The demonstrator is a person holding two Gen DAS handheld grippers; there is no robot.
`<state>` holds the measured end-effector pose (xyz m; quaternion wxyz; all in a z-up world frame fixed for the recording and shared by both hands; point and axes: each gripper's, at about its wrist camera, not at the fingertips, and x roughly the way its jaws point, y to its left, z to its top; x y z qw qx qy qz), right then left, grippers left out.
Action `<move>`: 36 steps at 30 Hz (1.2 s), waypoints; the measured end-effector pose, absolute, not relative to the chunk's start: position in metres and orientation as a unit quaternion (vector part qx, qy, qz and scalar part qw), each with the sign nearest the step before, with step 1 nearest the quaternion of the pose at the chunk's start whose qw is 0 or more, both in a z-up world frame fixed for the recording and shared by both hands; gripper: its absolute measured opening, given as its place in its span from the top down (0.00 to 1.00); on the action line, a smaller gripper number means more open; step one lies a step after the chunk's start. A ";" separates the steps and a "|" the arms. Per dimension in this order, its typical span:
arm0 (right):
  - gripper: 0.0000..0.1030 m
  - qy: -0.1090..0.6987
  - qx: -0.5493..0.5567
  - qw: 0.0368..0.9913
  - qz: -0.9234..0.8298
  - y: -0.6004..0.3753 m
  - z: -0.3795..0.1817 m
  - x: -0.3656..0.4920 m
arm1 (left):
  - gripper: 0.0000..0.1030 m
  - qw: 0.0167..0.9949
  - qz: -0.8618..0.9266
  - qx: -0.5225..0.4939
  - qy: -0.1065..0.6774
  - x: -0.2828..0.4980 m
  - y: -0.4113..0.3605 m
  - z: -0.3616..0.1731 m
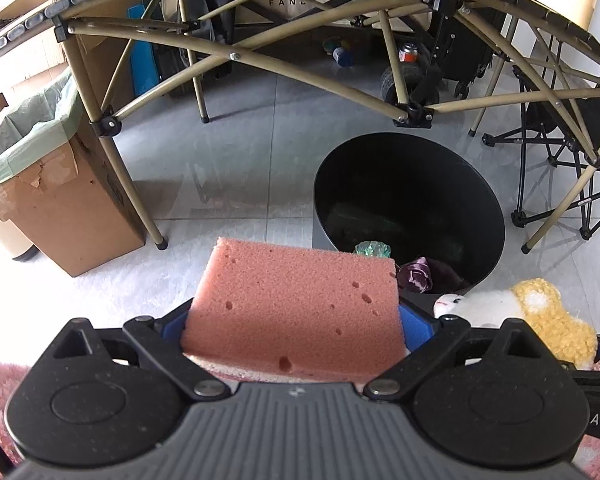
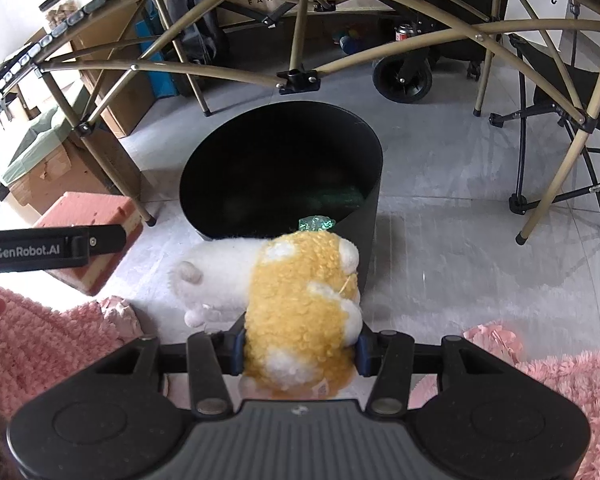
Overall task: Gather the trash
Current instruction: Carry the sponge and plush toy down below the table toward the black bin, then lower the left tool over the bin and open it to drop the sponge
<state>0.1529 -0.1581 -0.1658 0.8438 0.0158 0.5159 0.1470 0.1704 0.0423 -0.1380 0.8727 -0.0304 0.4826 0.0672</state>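
Observation:
My left gripper [image 1: 296, 328] is shut on a pink sponge block [image 1: 296, 304], held above the floor just left of a black round bin [image 1: 476, 184]. The sponge hides most of the blue pads. In the right wrist view my right gripper [image 2: 300, 352] is shut on a yellow and white plush toy [image 2: 300, 304], which hangs at the near rim of the black bin [image 2: 364, 148]. The plush toy [image 1: 532, 312] also shows at the right in the left wrist view, and the sponge [image 2: 92, 216] at the left in the right wrist view. Green crumpled wrap [image 1: 374, 249] and a dark purple item [image 1: 420, 276] lie inside the bin.
A folding table's tan metal frame [image 1: 236, 56] arches over the bin, with legs [image 1: 160, 240] close to it. A cardboard box lined with a green bag [image 1: 52, 184] stands at the left. A black folding chair [image 1: 560, 152] is at the right. Pink fluffy rug [image 2: 44, 328] lies below.

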 end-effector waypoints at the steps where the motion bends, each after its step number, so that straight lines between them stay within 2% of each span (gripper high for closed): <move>1: 0.54 0.517 0.017 0.844 0.145 -0.159 -0.166 0.154 | 0.04 0.872 0.068 -0.030 0.484 0.172 0.042 -0.139; 36: 0.54 0.476 0.103 0.871 0.059 -0.236 -0.155 0.190 | 0.04 0.861 0.029 -0.016 0.508 0.233 -0.007 -0.145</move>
